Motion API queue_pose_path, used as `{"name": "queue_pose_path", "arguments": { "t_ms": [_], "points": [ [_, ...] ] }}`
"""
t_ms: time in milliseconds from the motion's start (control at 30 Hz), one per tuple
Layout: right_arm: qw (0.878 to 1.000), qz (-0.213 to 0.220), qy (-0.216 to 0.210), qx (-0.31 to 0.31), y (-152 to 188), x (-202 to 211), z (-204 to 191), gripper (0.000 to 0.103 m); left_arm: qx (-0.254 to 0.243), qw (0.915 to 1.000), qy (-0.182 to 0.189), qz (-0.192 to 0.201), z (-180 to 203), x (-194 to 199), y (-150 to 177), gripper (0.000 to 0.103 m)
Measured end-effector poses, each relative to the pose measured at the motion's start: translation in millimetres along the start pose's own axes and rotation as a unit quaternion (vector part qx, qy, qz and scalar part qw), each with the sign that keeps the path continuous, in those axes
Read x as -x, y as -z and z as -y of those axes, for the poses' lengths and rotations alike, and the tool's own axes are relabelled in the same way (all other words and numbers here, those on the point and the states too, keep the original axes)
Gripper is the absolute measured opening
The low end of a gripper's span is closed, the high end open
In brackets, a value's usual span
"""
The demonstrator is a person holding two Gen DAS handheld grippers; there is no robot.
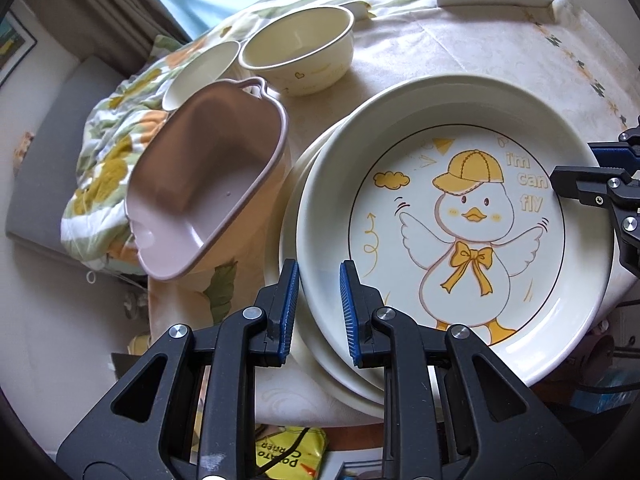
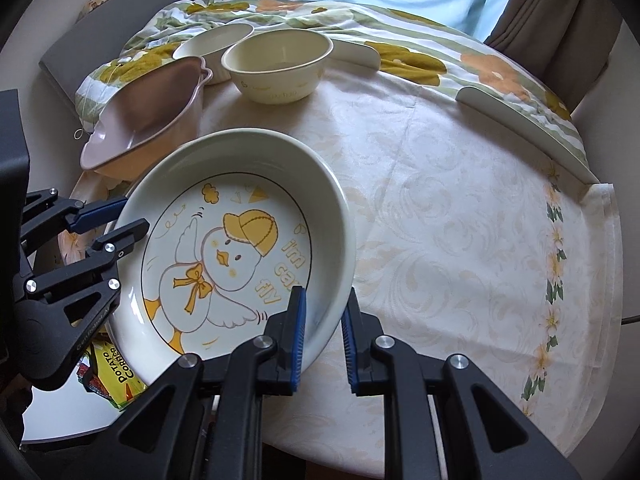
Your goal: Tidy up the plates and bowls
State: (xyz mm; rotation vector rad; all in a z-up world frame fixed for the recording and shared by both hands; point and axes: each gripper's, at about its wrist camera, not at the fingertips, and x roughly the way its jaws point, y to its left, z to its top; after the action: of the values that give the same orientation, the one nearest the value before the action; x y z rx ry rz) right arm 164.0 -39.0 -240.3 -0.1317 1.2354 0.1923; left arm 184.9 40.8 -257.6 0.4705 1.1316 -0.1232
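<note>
Two claws grip one plate (image 2: 240,256), each clamped narrow on its rim: my right claw (image 2: 324,336) has the near-right edge between its pads, and my left claw (image 1: 319,312) pinches the opposite edge. In the left view a second plate (image 1: 316,364) lies just beneath the one I hold, so I judge I am mid-stack, either setting this plate onto that one or taking it off. The next move calls for keeping both grips level so the plate does not tip. It is cream, deep-rimmed, glossy, with a duck in a yellow cap printed inside. Beyond my claws sit a pink dish (image 1: 208,176), tilted, then a cream bowl (image 2: 278,66) and a smaller white bowl (image 2: 214,46) behind it.
</note>
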Motion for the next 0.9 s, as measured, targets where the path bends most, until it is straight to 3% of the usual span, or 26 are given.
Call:
{"name": "queue_pose_path", "arguments": {
  "t_ms": [200,667,900],
  "points": [
    [1.0,-0.005,-0.005,0.001,0.5,-3.2,-1.6,0.016,-0.008,0.9997,-0.024,0.001,1.0,3.8,3.3,0.018],
    [1.0,-0.002,-0.011,-0.003,1.0,-4.6,-1.3,0.016,0.012,0.9999,-0.004,-0.004,-8.1,4.0,4.1,0.018],
    [0.999,-0.003,-0.04,-0.032,4.1,-2.0,9.2,0.016,0.008,0.9996,-0.021,-0.02,-3.4,0.2,1.5,0.019]
  ]
}}
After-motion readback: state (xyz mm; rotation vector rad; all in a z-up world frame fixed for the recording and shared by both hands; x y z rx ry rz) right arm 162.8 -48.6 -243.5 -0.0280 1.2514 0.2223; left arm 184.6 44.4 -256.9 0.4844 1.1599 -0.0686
